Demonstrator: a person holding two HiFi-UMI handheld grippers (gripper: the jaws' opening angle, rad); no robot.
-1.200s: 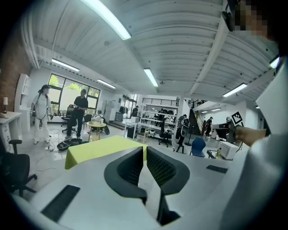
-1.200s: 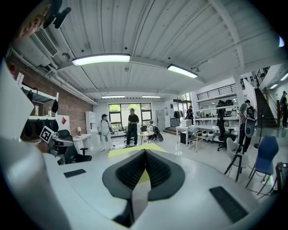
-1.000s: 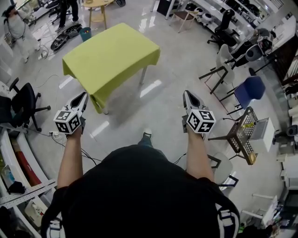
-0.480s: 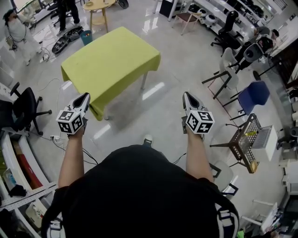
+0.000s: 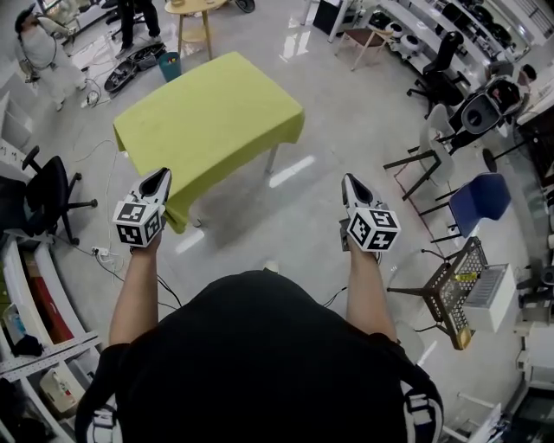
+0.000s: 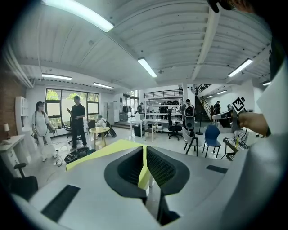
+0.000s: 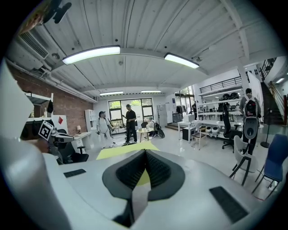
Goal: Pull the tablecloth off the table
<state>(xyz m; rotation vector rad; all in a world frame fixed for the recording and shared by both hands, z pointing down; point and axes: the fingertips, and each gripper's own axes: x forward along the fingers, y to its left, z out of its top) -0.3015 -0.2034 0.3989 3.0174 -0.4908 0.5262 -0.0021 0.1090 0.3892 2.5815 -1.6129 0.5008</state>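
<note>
Both claws are held up in front of the person, side by side and well apart. The left gripper (image 5: 158, 179) has its jaws pressed together, with only a thin crack between them and nothing in it. The right gripper (image 5: 351, 185) is squeezed tight shut and holds nothing too.

The tablecloth (image 5: 208, 112) is yellow-green. It lies flat over the whole table and hangs down on every side, so it is not off yet. It sits ahead of both claws, but not straight ahead. From the left claw it is ahead and a little to the right. From the right claw it is far off to the left.

The table stands turned, so one corner points at the person. That hanging corner (image 5: 177, 210) is the closest bit of cloth, and it lies just past the left claw and lower down. From that corner the long side runs away and to the right, past a table leg (image 5: 271, 160). The short side runs off to the left.

So I think the left claw will get there first. The right claw has to swing left to reach the long side. Both must open before they can pinch the cloth.

Farther back stands a small round table (image 5: 195, 7).
</note>
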